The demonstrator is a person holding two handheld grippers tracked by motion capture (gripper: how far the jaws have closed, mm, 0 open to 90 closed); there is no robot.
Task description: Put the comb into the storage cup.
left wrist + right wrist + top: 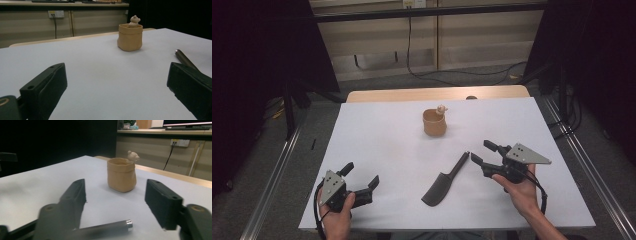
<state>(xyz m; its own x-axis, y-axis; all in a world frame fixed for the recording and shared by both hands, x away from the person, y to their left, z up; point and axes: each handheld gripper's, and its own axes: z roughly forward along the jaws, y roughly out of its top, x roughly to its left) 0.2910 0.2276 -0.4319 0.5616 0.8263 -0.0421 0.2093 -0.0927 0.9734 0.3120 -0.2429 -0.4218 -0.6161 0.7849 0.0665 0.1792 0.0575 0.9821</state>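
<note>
Cleaver (445, 182): flat on white bench (377, 145), handle tip just before right tongs (484, 153) | right tongs: apart, empty, poised at handle | left tongs (361, 176): apart, idle | step: approach | next: lower, straddle handle, close | tan pot (434, 123) well beyond.

Beige panelled wall (377, 37) behind, with a socket (413, 3) and a black cable (409, 45) hanging; grey floor (257, 165); black curtains (257, 45) at both sides; white table (377, 140) in dim light.
</note>
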